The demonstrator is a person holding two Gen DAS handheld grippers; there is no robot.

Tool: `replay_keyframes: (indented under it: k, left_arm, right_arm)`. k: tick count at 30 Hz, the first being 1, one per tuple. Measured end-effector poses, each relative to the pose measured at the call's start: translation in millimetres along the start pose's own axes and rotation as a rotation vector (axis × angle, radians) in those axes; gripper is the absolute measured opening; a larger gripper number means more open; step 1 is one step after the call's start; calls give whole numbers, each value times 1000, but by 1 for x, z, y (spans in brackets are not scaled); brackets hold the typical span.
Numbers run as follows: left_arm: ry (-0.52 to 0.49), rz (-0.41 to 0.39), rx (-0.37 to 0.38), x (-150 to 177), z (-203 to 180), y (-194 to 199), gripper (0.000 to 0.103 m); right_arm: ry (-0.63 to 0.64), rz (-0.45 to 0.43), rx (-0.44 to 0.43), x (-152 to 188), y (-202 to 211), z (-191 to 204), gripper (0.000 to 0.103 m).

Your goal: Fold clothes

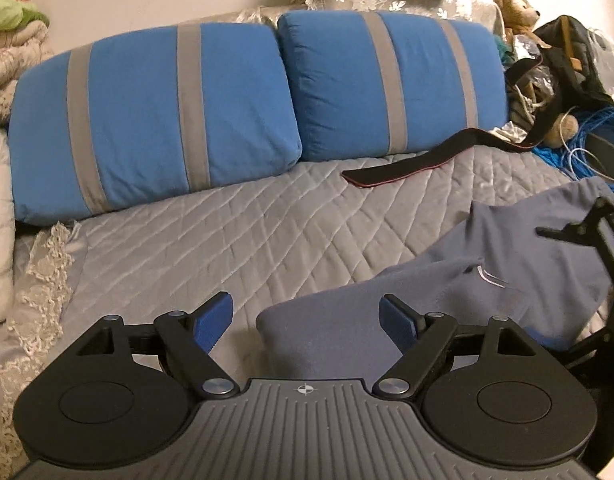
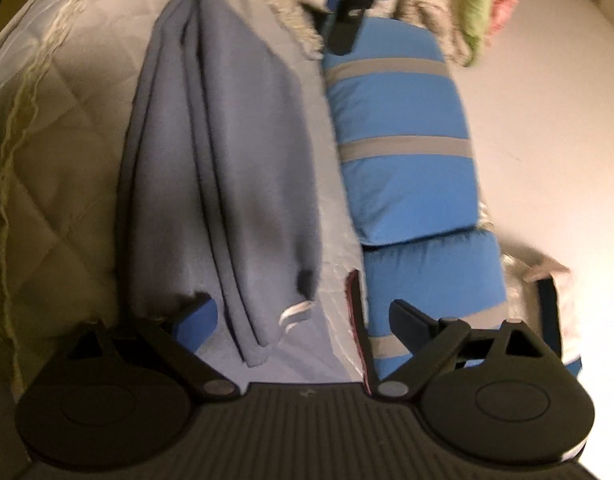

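Quilted bedspread [image 1: 235,232] open ahead; blue pillows [image 1: 155,120] block behind; strap [image 1: 407,164] intrudes.

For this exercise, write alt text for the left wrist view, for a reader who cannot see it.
An open hand-held gripper hovers over a grey-blue garment lying on a quilted grey bed cover. Two blue pillows with grey stripes line the wall behind. A black strap lies beyond the garment, near a teddy bear and clutter at right.
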State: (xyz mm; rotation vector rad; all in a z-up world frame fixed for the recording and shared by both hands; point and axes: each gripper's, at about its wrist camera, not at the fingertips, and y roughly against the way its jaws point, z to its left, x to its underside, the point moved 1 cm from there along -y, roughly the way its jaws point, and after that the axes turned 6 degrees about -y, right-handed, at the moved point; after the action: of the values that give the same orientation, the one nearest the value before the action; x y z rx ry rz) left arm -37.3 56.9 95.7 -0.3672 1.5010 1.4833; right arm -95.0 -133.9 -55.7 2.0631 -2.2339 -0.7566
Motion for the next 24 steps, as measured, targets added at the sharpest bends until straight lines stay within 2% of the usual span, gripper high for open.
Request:
replay_keyframes:
  k: [3, 4, 5, 6, 7, 8, 10, 12, 16, 17, 19, 20, 22, 24]
  left_arm:
    - [-10, -11, 0, -2, -2, -1, 80]
    - [-16, -17, 11, -3, -3, -1, 80]
    - [-24, -21, 25, -4, -5, -1, 80]
    - [-36, -23, 41, -5, -9, -1, 80]
    - [-51, -24, 56, -6, -12, -1, 80]
    - [-71, -26, 66, -8, -17, -1, 80]
    - [-123, -43, 80, -9, -29, -2, 80]
    - [-173, -47, 82, -9, -41, -5, 80]
    - [-259, -61, 110, -11, -63, -16, 80]
    - [-269, -62, 114, -12, -67, -19, 80]
    - [-289, -51, 136, -13, -77, -28, 80]
    - [-299, -45, 143, -13, -81, -32, 80]
    - [-333, -28, 147, -14, -92, -40, 80]
    - [-383, -14, 134, -12, -101, -46, 80]
  right_arm:
    - [-7, -1, -55, -2, -7, -5, 89]
    - [-17, 2, -82, -2, -9, -7, 78]
    - [-34, 10, -112, -1, -10, -8, 57]
    - [-48, 21, -139, 0, -11, -9, 41]
    - [-43, 33, -155, 0, -11, -7, 12]
    - [-19, 27, -154, 2, -9, -4, 5]
    - [-3, 12, -150, 3, -1, -4, 4]
    - [-30, -9, -157, 4, 10, -10, 3]
    - [-6, 15, -175, 12, 23, -13, 3]
    - [-2, 27, -180, 15, 23, -12, 7]
    - [-29, 41, -186, 20, 26, -14, 40]
    - [-67, 41, -208, 21, 28, -17, 63]
    - [-269, -1, -261, 21, 32, -42, 84]
    - [-506, -30, -306, 23, 31, -71, 87]
